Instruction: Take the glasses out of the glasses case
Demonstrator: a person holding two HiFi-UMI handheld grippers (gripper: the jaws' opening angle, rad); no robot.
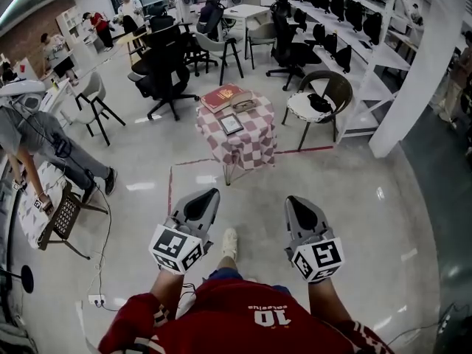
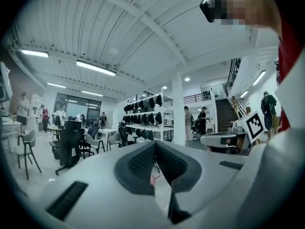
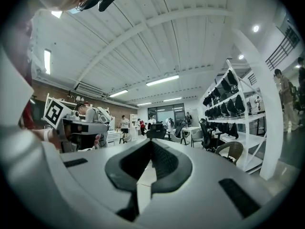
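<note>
A small table [image 1: 237,143] with a pink-and-white checked cloth stands a few steps ahead in the head view. A red book-like box [image 1: 225,96], a small brownish case [image 1: 245,105] and a dark framed tablet-like item [image 1: 230,124] lie on it. I cannot make out any glasses at this distance. My left gripper [image 1: 212,193] and right gripper [image 1: 292,200] are held out in front of me at waist height, well short of the table. Both point forward with their jaws closed tip to tip and nothing between them, as the left gripper [image 2: 155,143] and right gripper [image 3: 151,142] show in their own views.
A wicker chair [image 1: 322,98] stands right of the table and a black office chair [image 1: 165,68] behind it to the left. White shelving [image 1: 358,28] and a pillar [image 1: 417,80] line the right side. A person [image 1: 38,143] bends over a small table at the left. Red tape [image 1: 170,189] marks the floor.
</note>
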